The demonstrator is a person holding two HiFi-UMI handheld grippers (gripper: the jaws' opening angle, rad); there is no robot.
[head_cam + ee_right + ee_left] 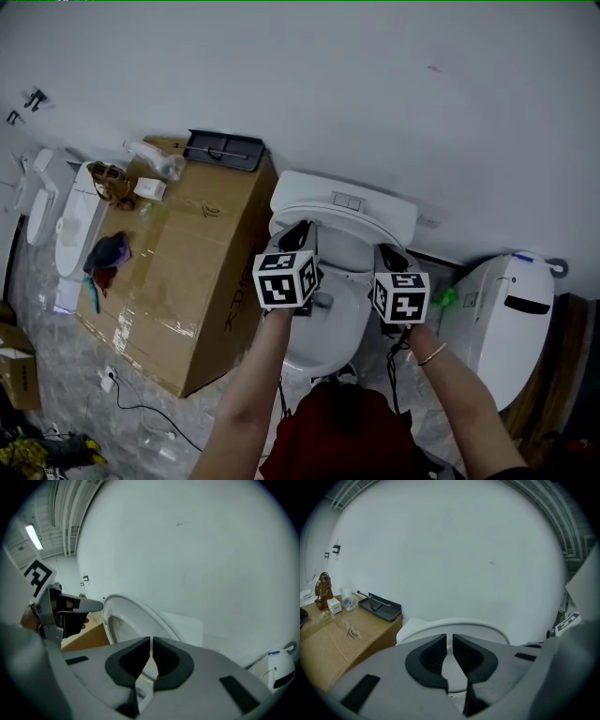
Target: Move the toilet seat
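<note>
The white wall (375, 84) rises straight behind the toilet (330, 339) and fills most of each view. A big cardboard box (202, 272) stands just to the left of the toilet, its side close against the bowl. A 2nd white toilet (502, 319) with a closed lid sits to the right of the toilet, a little apart from it. The tank (347, 199) forms the back of the toilet, against the wall. The toilet seat (351, 249) is lifted off the bowl and tilts back toward the tank; in the right gripper view it leans at a slant rather than standing upright. A black tray (225, 148) lies on the box's far corner, the one nearest the tank. The 2 grippers are at the raised seat, 1 on each flank. The left gripper (450, 643) is clenched down to a thin slit, with the seat's pale curve just beyond its tips. The right gripper (151, 646) is clenched as well, tips touching, and the seat's white shows behind them. A purple cloth (111, 251) and a small white carton (150, 188) rest on the box's end farthest from the toilet.
</note>
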